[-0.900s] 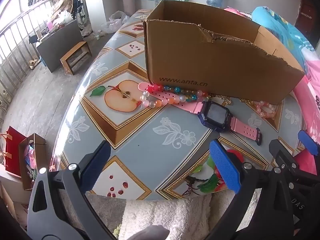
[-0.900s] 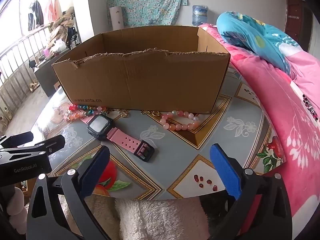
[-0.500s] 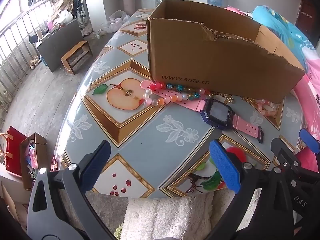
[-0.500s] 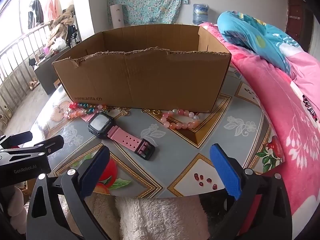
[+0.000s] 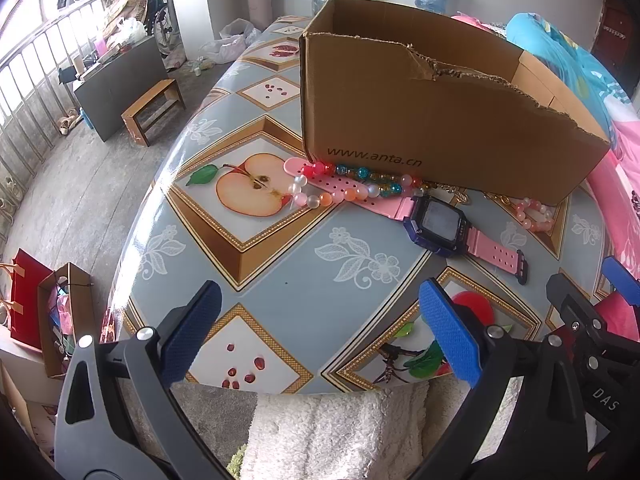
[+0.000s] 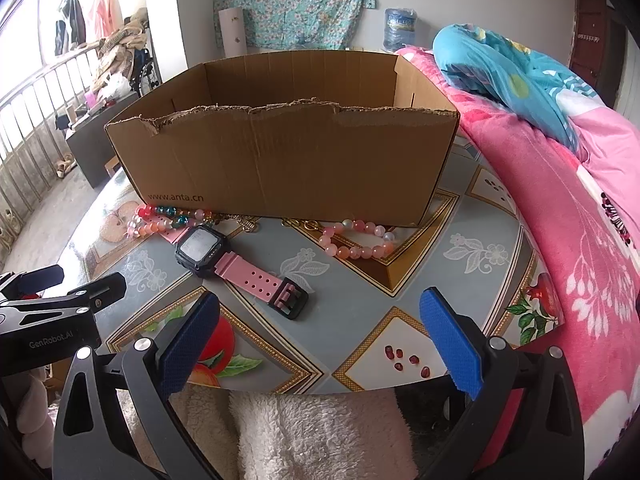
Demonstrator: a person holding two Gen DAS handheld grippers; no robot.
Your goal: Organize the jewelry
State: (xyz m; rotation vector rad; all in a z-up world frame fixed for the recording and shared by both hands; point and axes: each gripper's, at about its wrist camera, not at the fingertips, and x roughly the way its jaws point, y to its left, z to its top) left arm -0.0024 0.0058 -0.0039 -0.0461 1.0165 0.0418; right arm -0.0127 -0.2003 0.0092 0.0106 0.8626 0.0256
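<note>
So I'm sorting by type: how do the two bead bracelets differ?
The multicolour bracelet mixes red, teal, white and orange beads; the pink bracelet is pink and peach throughout. The multicolour one lies across the watch strap; the pink one lies on bare table. Both lie against the cardboard box.

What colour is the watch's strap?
Pink, with a black buckle; the watch shows best in the right wrist view.

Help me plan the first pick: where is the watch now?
The watch lies on the table just in front of the box, left of centre in the right wrist view, its strap under the multicoloured beads.
</note>
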